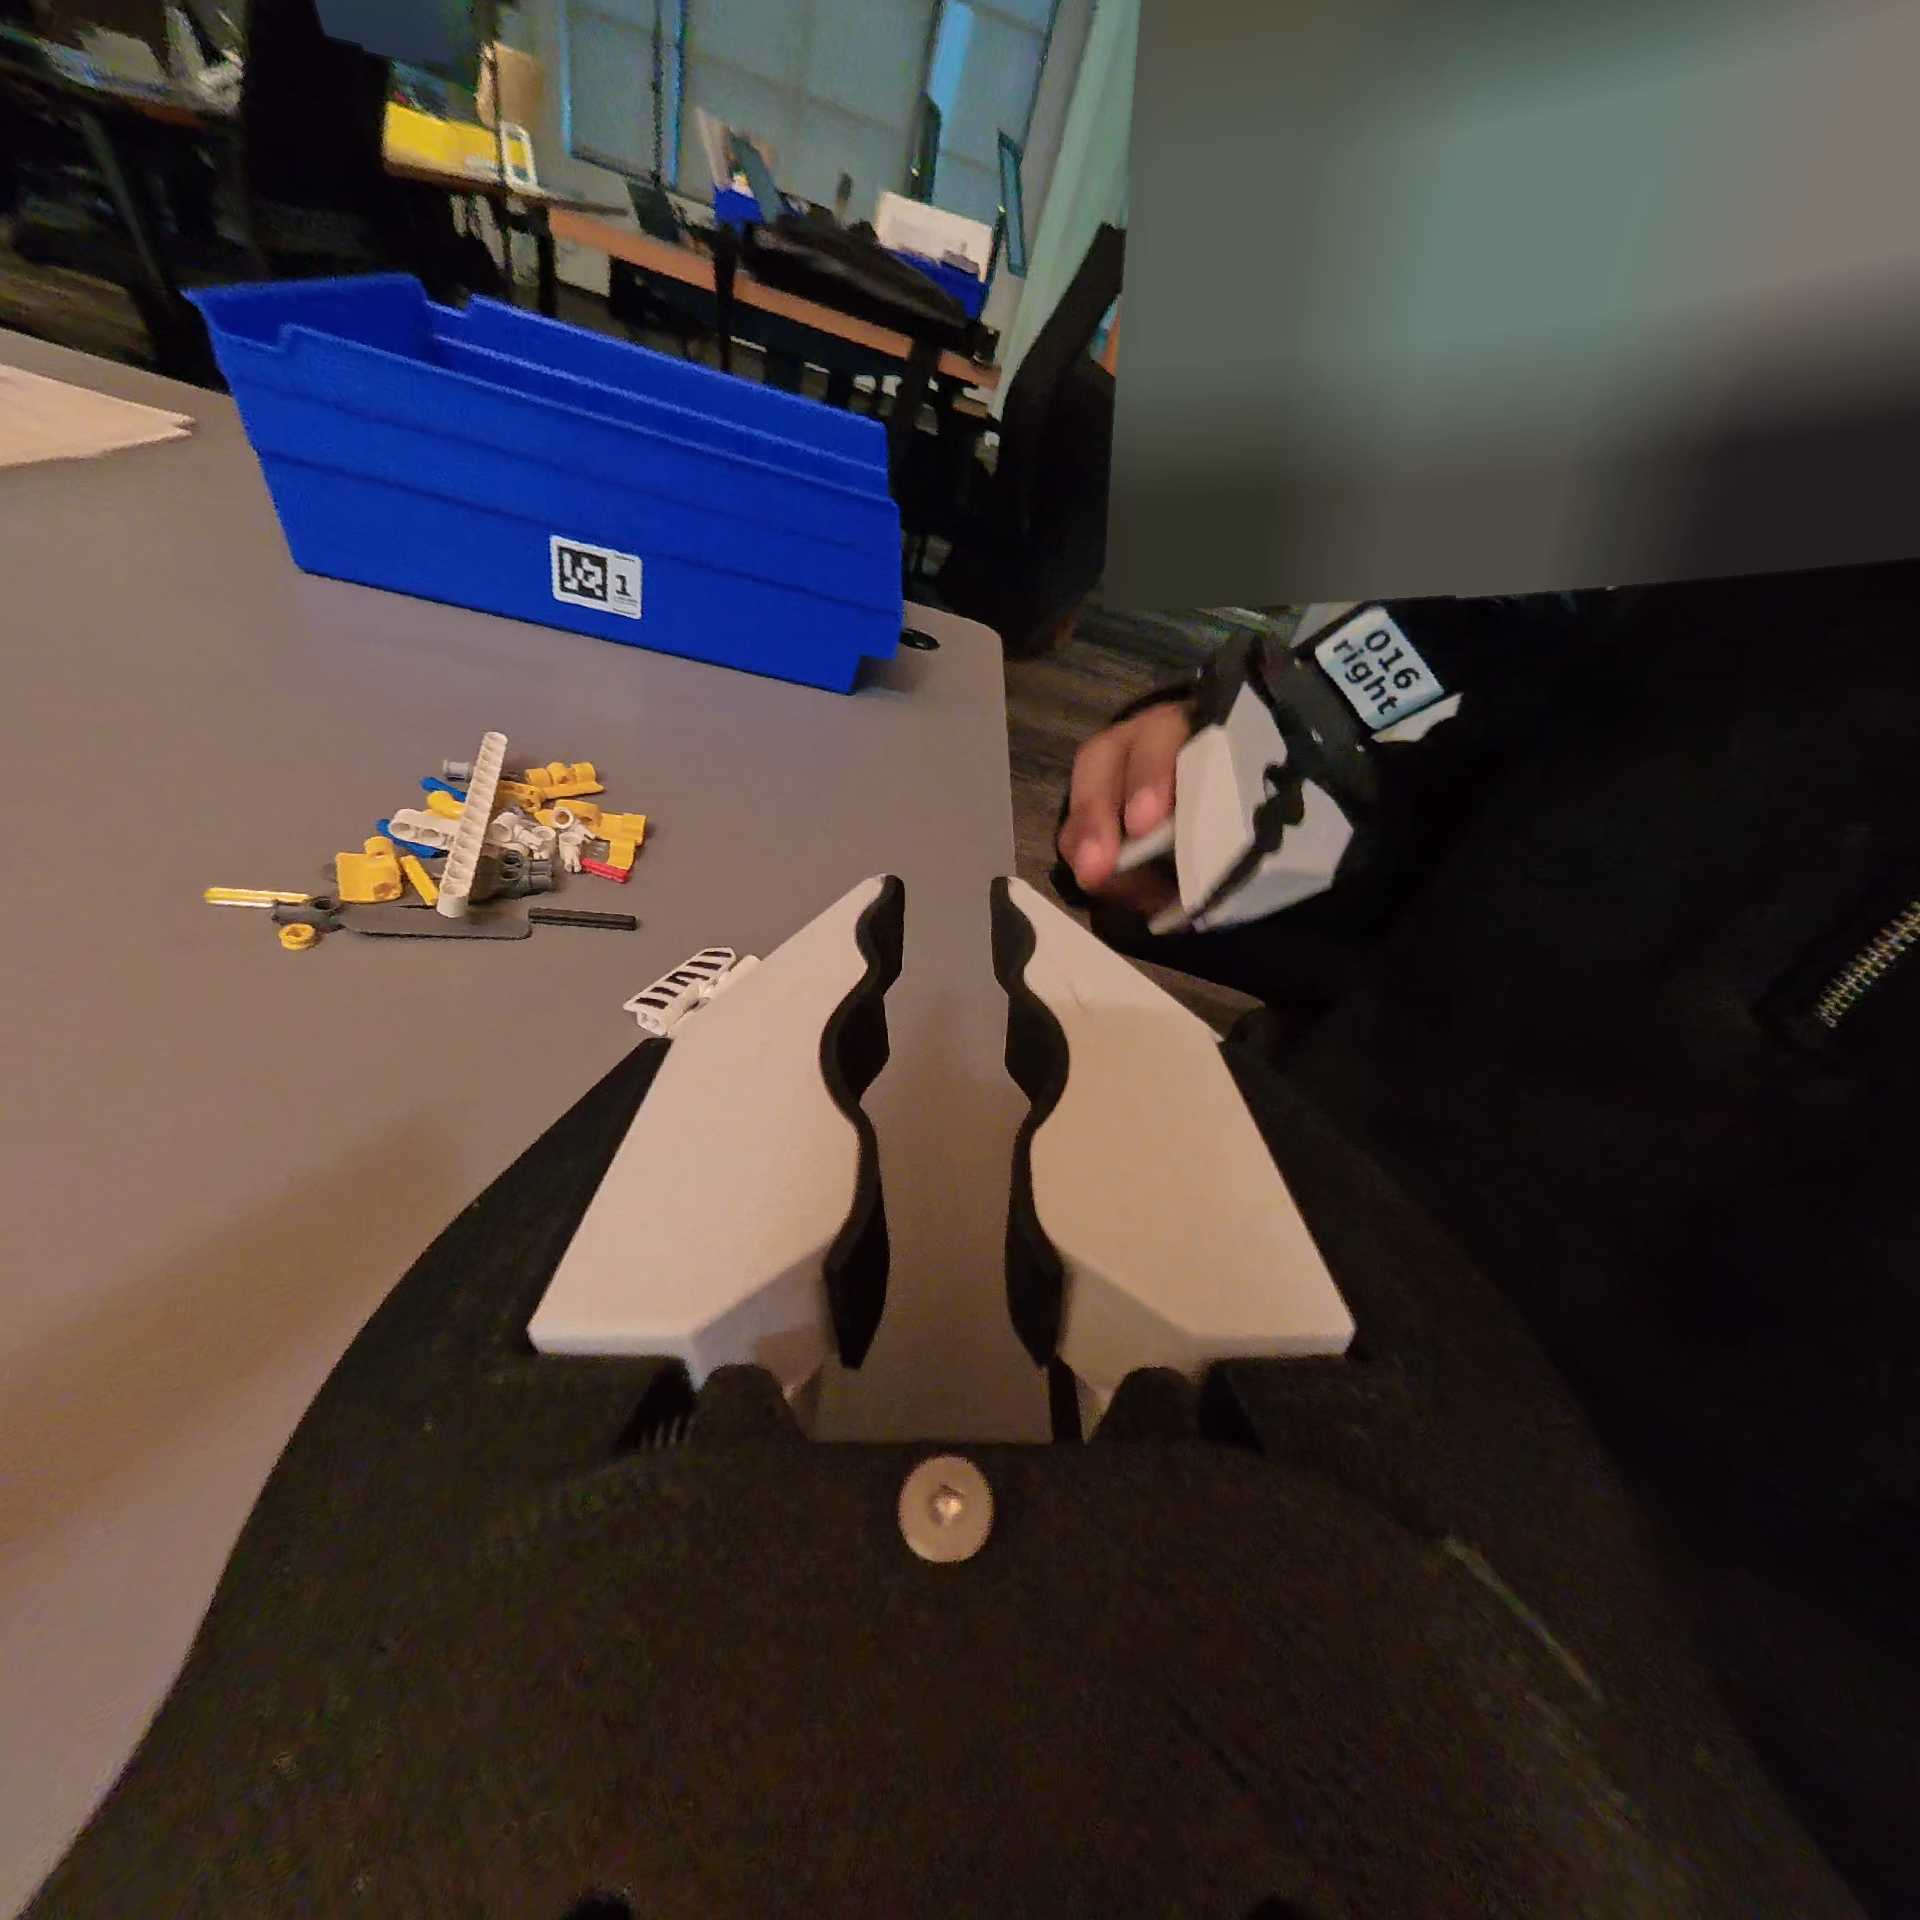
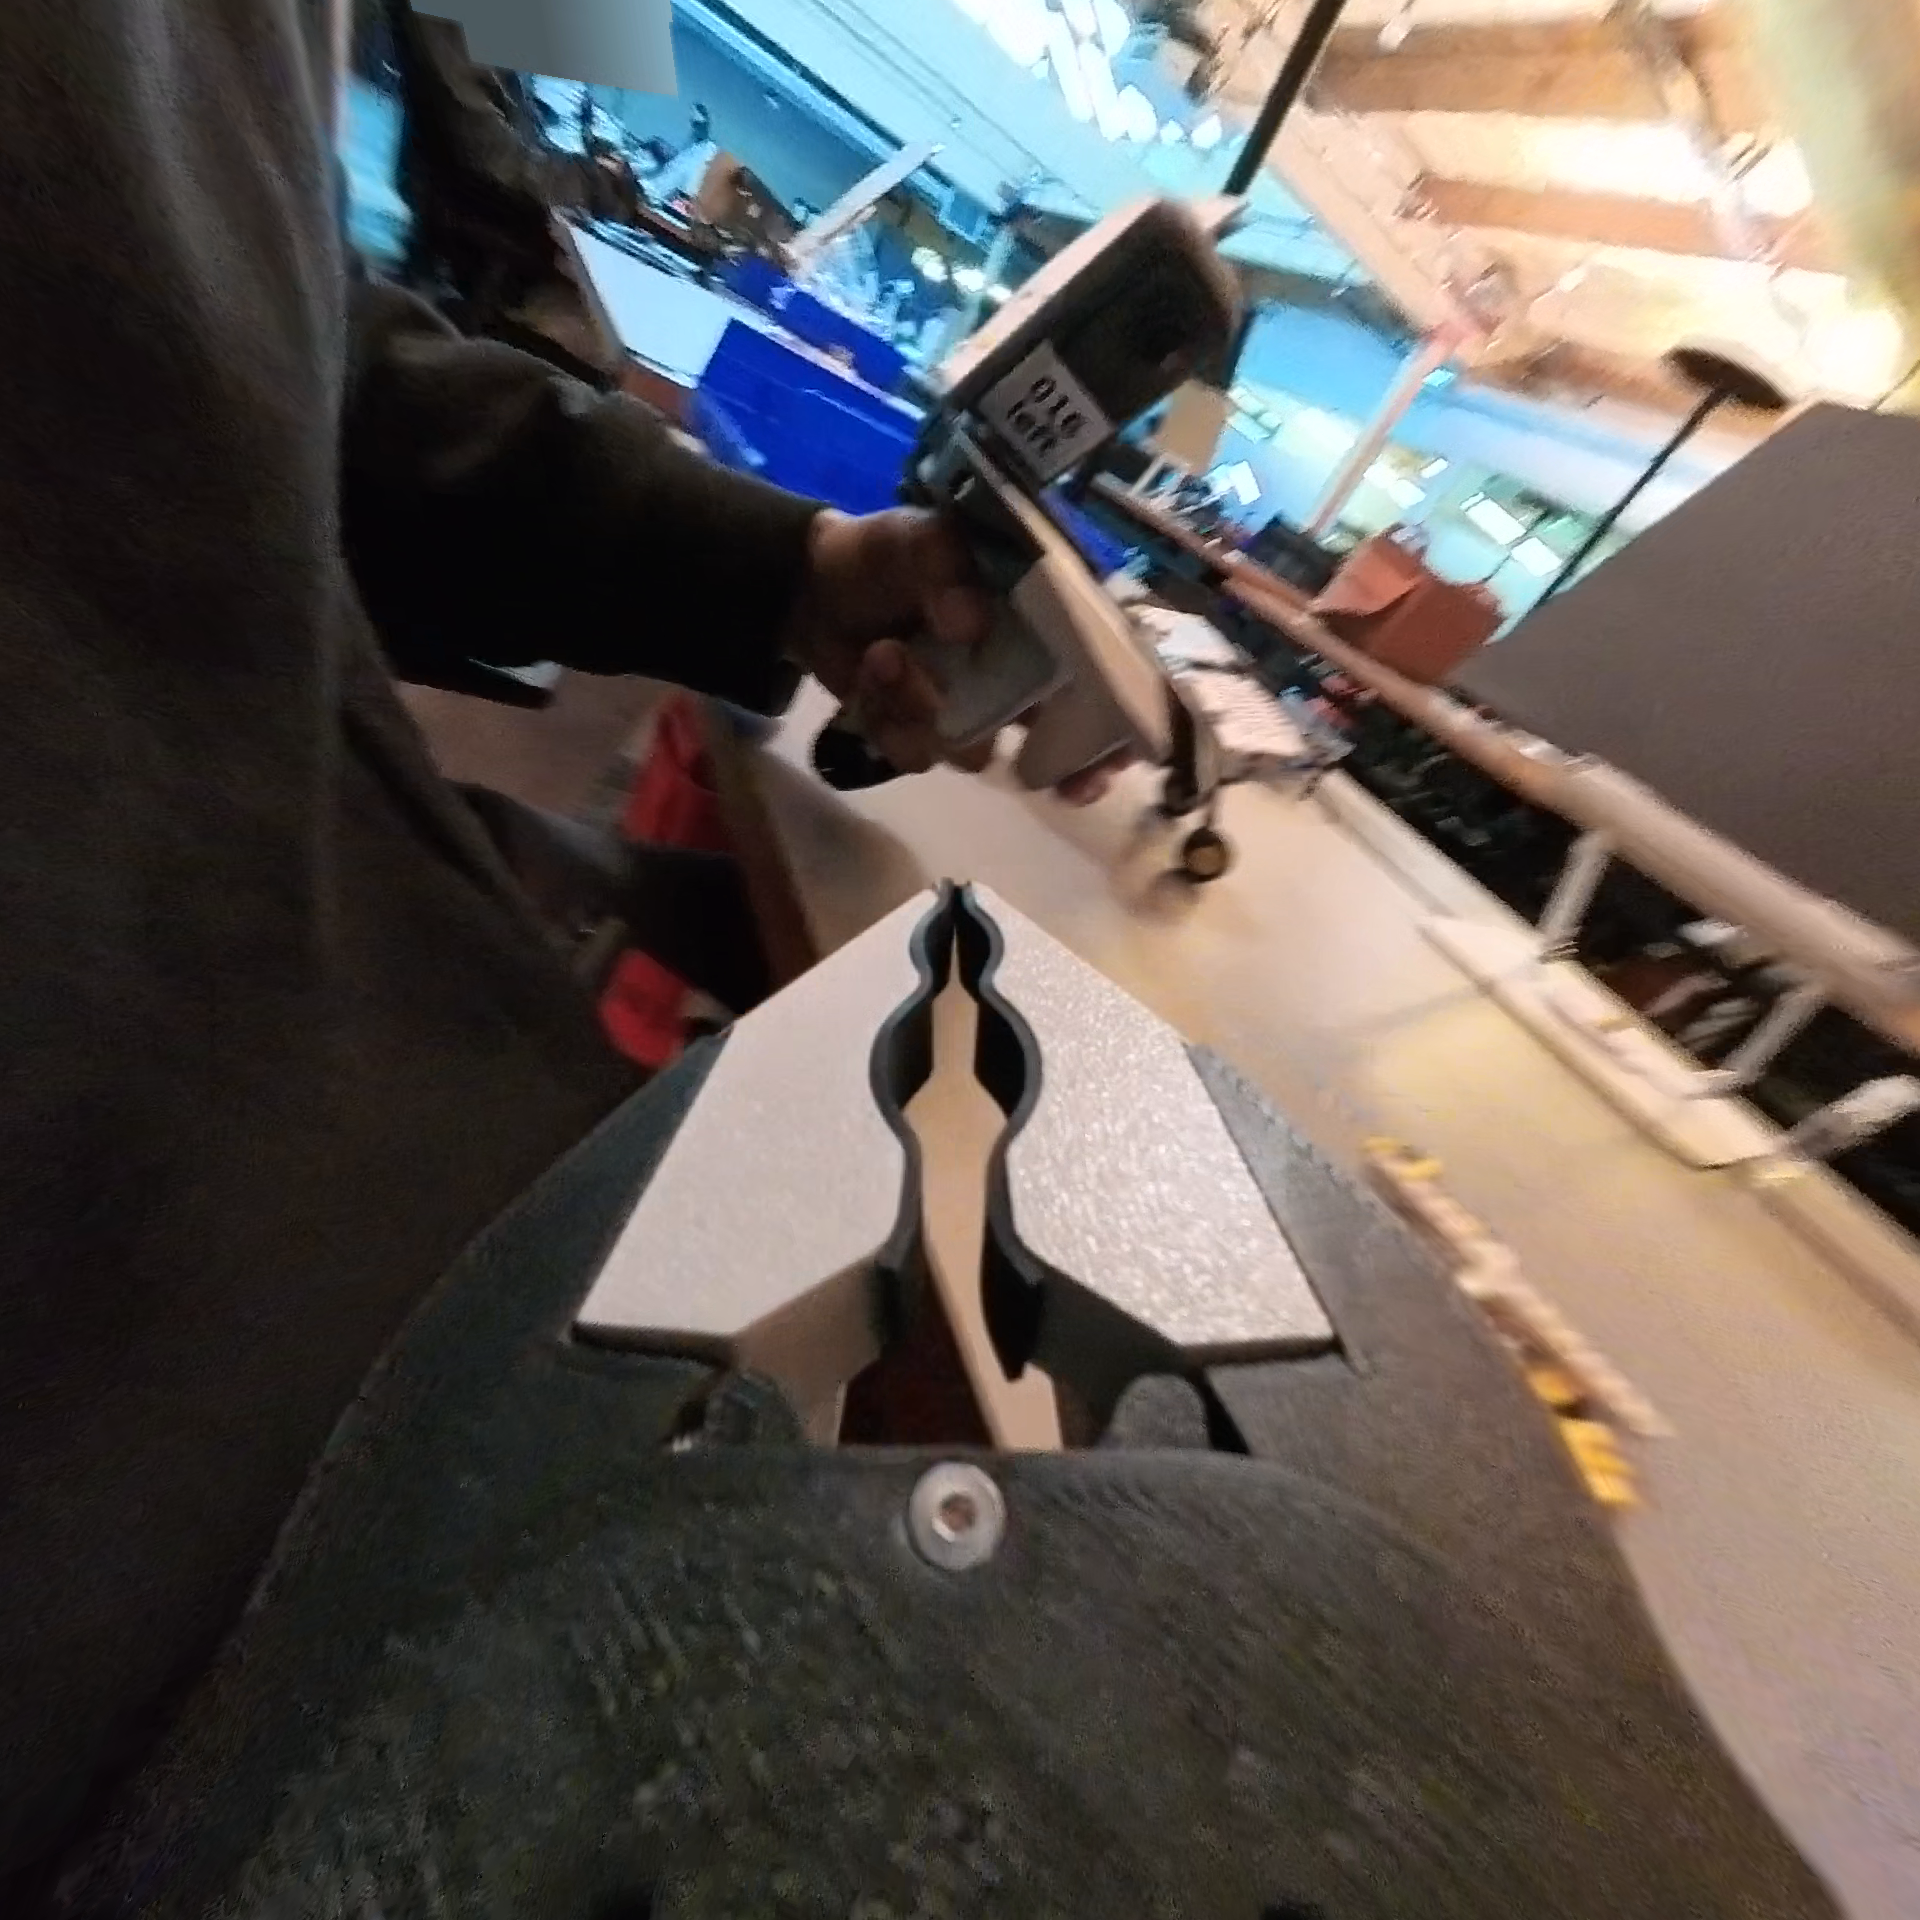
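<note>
Left gripper (image 1: 945,894) spread and bare over table (image 1: 727,727), right gripper (image 2: 954,891) pressed together, bare; loose, probably light, stiff, slippery plastic pieces (image 1: 488,831) near blue bin (image 1: 561,468): pinch long sides.

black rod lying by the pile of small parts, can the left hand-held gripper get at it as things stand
Probably yes. The black rod lies alone on bare table, ahead and left of the left hand-held gripper, whose fingers stand apart with nothing between them. Nothing blocks the way.
</note>
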`<state>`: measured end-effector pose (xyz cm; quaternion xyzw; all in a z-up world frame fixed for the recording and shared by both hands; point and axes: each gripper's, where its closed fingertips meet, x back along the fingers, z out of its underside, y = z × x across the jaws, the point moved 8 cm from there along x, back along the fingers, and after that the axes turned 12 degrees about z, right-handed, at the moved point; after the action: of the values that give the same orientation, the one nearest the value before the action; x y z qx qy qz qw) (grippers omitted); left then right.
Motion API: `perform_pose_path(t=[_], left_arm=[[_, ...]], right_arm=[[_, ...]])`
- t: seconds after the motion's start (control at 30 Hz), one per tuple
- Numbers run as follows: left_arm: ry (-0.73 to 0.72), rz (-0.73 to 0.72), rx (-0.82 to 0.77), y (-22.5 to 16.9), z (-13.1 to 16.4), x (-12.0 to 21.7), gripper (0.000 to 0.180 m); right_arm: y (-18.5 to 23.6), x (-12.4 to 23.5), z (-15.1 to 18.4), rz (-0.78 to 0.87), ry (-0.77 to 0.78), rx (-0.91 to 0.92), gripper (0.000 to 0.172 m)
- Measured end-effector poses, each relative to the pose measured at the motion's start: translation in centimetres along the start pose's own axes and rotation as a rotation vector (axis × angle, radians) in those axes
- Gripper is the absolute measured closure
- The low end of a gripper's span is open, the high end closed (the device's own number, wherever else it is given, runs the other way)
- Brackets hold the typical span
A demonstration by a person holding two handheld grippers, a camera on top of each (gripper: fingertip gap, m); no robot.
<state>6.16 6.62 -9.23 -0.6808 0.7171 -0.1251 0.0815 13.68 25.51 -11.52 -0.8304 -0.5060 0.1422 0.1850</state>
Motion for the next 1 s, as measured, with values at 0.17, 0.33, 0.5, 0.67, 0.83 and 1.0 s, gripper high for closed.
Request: perform_pose_path(t=[0.17,0.33,0.5,0.67,0.83,1.0], left_arm=[[-0.053,-0.078,-0.043,-2.5,0.4,1.8,0.168],[-0.135,-0.186,-0.051,-5.4,1.0,4.1,0.169],[-0.276,-0.277,-0.032,-6.8,2.3,6.5,0.169],[-0.458,-0.310,0.021,-6.8,3.6,8.7,0.171],[-0.504,-0.271,0.045,-6.4,5.2,9.3,0.174],[-0.470,-0.187,0.054,-5.8,5.3,8.8,0.180]], right_arm=[[4.1,-1.0,2.0,-0.145,0.173,-0.214,0.171],[4.8,-1.8,1.6,-0.124,0.201,-0.152,0.171],[3.2,-3.3,1.6,-0.195,0.212,-0.183,0.170],[2.2,-4.9,3.3,-0.352,0.202,-0.435,0.172],[2.8,-5.3,3.2,-0.390,0.193,-0.402,0.172],[2.3,-5.7,3.3,-0.411,0.248,-0.494,0.172]])
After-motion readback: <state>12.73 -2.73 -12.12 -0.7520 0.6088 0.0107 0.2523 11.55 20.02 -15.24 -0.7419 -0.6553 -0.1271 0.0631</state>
